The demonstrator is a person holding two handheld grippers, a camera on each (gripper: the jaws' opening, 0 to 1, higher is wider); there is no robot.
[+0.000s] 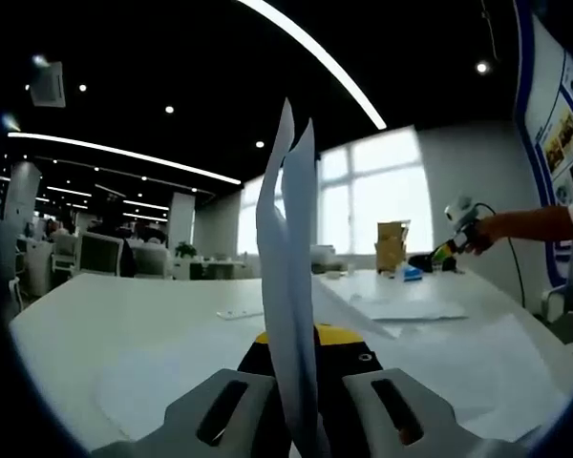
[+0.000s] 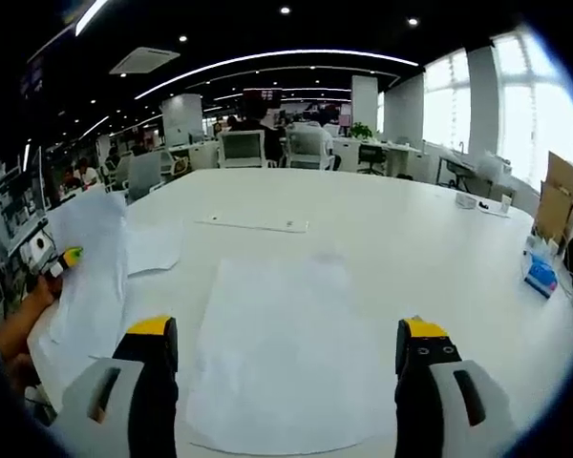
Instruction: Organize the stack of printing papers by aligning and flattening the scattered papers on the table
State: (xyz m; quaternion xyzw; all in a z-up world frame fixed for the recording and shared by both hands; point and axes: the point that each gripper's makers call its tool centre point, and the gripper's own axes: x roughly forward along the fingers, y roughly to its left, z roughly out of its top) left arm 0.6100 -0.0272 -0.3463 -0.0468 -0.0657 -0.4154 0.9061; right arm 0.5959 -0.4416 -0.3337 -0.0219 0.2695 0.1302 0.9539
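We count two grippers. In the left gripper view, the left gripper (image 1: 291,386) is clenched on a thin bunch of papers (image 1: 288,277), two or three sheets as far as we can tell, standing upright on edge between its yellow-tipped jaws. In the right gripper view, the right gripper (image 2: 286,355) is released, its jaws spread wide and hovering above one flat sheet (image 2: 285,353) that lies near the table's near edge.

More loose sheets (image 1: 401,307) lie flat on the white table (image 1: 124,315) in the left gripper view, overlapping one another toward the far right edge; we cannot count them surely. The right gripper view shows further sheets (image 2: 151,246) by the left edge.

At the table's far side stand one cardboard box (image 1: 392,244) and one small blue pack (image 1: 412,273).

Around us is an open office with large bright windows (image 1: 382,196), long ceiling light strips (image 1: 124,151), white desks and chairs (image 2: 243,148), and people seated far off.
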